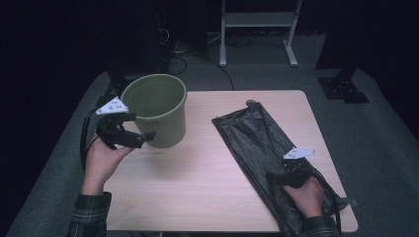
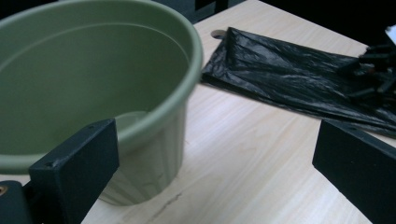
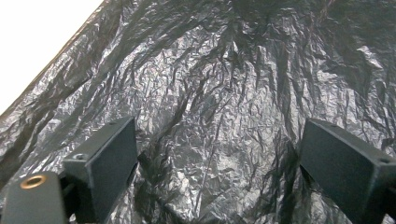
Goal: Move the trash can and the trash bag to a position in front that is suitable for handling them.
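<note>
A smooth green plastic bucket point(image 1: 156, 109), round and tapering, stands at the far left corner of the pale wooden surface point(image 1: 197, 173). A crinkled black plastic bag point(image 1: 257, 143) lies flat along the right edge. The left gripper point(image 1: 143, 137) hovers beside the bucket, jaws wide apart, holding nothing. The right gripper point(image 1: 276, 178) hangs low over the bag's near end, jaws wide.

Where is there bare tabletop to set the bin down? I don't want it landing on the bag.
Bare wood runs between the green bin and the black bag, down to the table's near edge. The right side is crowded: the bag lies there under the right gripper.
</note>
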Action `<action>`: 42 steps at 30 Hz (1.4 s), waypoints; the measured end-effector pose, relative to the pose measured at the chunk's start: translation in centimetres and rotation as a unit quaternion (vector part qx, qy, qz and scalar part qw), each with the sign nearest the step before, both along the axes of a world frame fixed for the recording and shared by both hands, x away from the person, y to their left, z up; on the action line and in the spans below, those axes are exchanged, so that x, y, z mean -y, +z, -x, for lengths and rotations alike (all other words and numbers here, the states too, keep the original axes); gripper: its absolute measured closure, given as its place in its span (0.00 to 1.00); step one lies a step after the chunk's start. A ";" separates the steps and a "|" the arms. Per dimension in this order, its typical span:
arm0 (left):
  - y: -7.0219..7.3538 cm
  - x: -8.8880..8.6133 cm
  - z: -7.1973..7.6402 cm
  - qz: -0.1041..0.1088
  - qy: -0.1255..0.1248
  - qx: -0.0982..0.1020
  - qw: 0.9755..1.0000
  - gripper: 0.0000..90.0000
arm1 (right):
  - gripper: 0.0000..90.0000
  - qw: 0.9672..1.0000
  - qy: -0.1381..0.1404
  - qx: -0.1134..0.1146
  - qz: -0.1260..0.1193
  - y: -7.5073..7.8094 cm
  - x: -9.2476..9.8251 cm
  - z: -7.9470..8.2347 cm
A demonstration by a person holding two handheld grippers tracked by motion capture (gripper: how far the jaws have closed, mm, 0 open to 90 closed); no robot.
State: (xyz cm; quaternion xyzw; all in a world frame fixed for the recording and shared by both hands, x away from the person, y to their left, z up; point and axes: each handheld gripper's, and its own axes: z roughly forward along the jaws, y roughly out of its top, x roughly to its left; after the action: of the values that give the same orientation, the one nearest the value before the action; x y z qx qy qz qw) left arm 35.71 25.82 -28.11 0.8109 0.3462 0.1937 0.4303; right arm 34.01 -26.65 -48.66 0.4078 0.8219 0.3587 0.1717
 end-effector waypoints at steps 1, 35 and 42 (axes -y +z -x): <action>0.2 -0.1 -0.3 0.000 0.002 0.000 1.000 0.00 | 0.12 1.000 0.000 0.000 0.000 0.0 0.0 0.0; -1.0 -4.7 -9.5 -0.031 0.093 -0.028 0.995 0.00 | 0.12 1.000 0.000 0.000 0.000 0.0 0.0 0.0; -2.0 -5.3 -10.5 -0.046 0.103 -0.043 0.993 0.00 | 0.12 1.000 0.000 -0.001 0.000 0.0 0.0 0.0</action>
State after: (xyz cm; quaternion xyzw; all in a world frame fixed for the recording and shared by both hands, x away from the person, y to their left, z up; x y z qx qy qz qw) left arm 46.18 31.17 -30.08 0.7975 0.4366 0.2178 0.3549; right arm 34.00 -26.64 -48.65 0.4077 0.8221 0.3587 0.1709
